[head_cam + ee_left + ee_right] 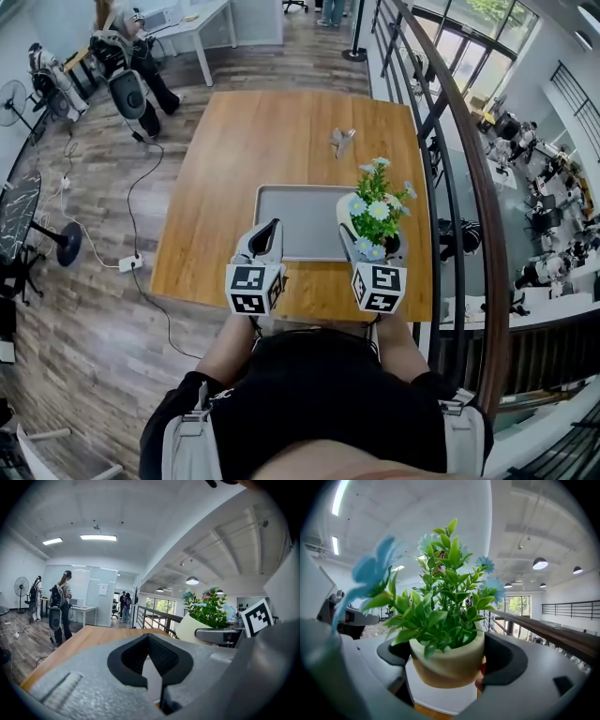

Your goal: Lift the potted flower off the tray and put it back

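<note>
The potted flower (447,660), green leaves and pale blue blooms in a cream pot, sits between the black pads of my right gripper (449,657), which is shut on the pot. In the head view the flower (378,211) and right gripper (373,246) hang over the right edge of the grey tray (291,225). In the right gripper view the pot's base shows clear of the pale surface below. My left gripper (267,234) is over the tray's near left part, shut and empty. In the left gripper view, beyond those jaws (150,656), the flower (206,611) shows at the right.
The tray lies on a wooden table (244,141) with a small grey object (340,141) further back. A dark railing (441,141) runs close along the table's right side. Left of the table, a cable and power strip (129,264) lie on the floor; people stand far back.
</note>
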Tool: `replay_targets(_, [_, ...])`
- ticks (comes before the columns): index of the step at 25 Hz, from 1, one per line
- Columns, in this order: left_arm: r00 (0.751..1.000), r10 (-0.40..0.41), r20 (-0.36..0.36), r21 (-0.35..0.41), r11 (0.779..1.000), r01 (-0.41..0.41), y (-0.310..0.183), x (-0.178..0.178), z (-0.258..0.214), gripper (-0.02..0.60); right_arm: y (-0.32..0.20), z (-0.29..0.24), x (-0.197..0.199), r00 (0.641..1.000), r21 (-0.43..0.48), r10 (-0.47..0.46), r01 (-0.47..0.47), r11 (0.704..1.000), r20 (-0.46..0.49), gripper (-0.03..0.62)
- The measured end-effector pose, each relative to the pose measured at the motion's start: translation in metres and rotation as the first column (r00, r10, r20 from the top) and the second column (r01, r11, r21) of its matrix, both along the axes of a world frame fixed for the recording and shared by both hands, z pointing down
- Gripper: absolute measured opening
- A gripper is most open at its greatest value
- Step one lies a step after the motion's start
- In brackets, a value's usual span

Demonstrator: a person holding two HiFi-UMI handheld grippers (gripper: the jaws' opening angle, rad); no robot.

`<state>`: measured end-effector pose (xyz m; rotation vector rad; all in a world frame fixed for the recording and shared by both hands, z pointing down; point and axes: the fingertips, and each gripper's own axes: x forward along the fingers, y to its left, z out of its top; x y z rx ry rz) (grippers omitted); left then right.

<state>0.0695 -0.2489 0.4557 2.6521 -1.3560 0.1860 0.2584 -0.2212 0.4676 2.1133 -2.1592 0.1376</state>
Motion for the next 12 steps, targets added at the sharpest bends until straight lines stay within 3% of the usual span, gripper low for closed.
replay_targets(12, [1.0, -0.018, 0.005, 0.012, 1.0, 0.017, 0.0007, -0.0035, -0.0016, 0.012, -0.0032, -0.0062, 0.0054, 1.0, 0.021, 0.004, -0.004, 1.0, 0.002, 0.471])
